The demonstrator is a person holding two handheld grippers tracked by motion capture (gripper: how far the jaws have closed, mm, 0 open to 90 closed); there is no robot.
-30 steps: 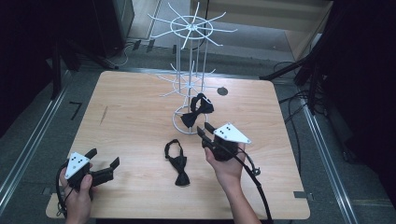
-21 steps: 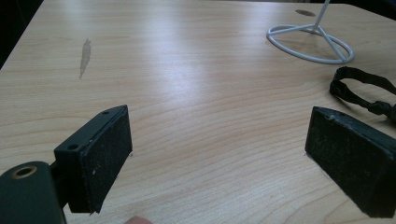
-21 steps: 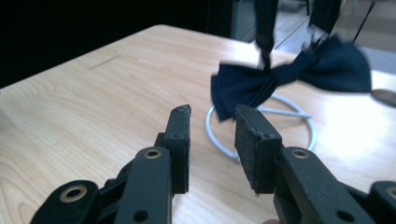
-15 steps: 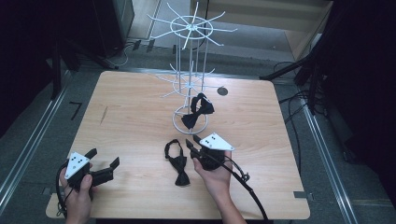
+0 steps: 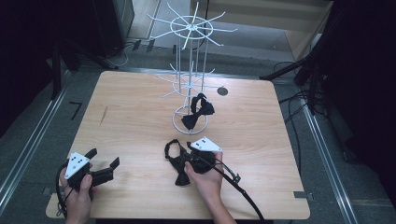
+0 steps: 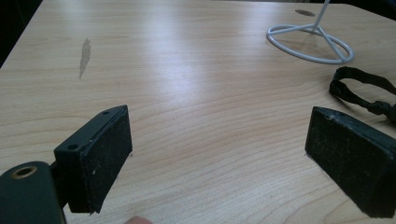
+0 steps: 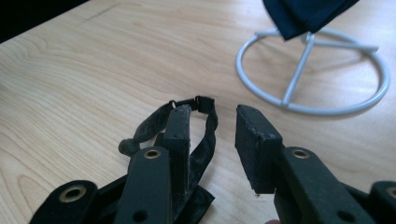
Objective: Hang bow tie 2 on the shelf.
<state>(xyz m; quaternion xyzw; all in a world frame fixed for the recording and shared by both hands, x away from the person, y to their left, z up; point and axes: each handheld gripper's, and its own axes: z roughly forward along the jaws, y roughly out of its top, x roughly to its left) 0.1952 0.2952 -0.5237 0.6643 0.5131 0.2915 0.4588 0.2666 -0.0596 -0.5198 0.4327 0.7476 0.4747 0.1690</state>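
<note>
A black bow tie (image 5: 180,164) is lying flat on the table (image 5: 130,126), its long axis running from 11 to 5 o'clock. The right tongs (image 5: 190,157) are hovering directly over it, narrowly parted and gripping nothing, with its strap (image 7: 205,122) just beside one pad. The left tongs (image 5: 103,164) are sitting wide and empty, well apart at 9 o'clock, so the right hand (image 5: 205,179) is nearer.

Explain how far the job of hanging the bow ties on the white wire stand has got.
Done: one bow tie already hangs low on the white wire stand. In hand: the right gripper is low over the second bow tie on the table, jaws apart, its strap between them, not gripped. Left: grasp, lift and hang it. The left gripper rests open.
</note>
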